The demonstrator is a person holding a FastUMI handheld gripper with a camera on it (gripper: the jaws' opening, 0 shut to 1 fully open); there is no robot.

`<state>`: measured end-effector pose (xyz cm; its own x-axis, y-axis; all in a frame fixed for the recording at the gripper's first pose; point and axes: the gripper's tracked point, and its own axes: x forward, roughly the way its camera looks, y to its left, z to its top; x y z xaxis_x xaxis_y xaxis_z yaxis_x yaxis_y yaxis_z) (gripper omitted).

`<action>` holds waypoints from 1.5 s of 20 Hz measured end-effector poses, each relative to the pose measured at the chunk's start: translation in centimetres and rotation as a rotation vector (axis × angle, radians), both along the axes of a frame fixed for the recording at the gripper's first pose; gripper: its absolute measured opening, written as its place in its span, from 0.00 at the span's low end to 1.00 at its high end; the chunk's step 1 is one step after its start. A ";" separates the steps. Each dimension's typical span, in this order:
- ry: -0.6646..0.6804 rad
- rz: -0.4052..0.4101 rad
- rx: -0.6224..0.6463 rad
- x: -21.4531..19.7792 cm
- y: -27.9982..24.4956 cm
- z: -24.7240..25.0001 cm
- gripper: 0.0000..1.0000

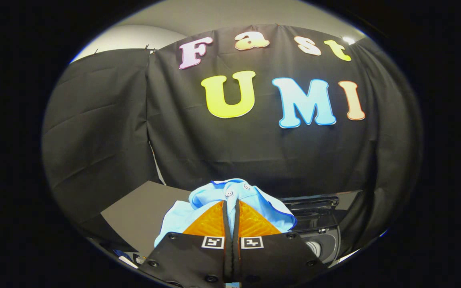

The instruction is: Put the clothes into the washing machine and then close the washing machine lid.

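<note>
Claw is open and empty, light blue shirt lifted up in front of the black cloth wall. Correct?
Not quite. The gripper view shows the claw shut on the light blue shirt, with a fold pinched between its fingers. The rest holds: the shirt is lifted up in front of the black cloth wall.

We face a booth wall of black cloth [254, 160], hung in panels that meet at a seam where a thin pale gap shows. The cloth is creased with soft folds and pinned along its top edge. Above it we see a plain off-white wall or ceiling [198, 20], curving away, with one small bright light [349, 40] at the upper right corner of the cloth. Lower down, to the left, a flat dark grey surface [142, 216] like a tabletop juts out from the cloth, its near corner pointing toward us. The lighting is even and indoor, without hard shadows.
</note>
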<state>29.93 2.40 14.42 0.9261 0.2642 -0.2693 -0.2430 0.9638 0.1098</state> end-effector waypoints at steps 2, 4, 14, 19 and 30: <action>0.010 -0.021 0.006 0.2 -1.6 -0.3 0.01; 0.011 -0.046 0.003 0.1 -3.5 -0.4 0.01; 0.052 -0.115 -0.001 0.5 -9.2 -3.1 0.01; 0.081 -0.124 -0.004 0.9 -10.8 -5.8 0.01; 0.174 -0.138 -0.023 2.1 -12.6 -13.5 0.01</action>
<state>32.05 -10.15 0.95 0.8920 0.1299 -0.4329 -0.0878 0.9894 0.1160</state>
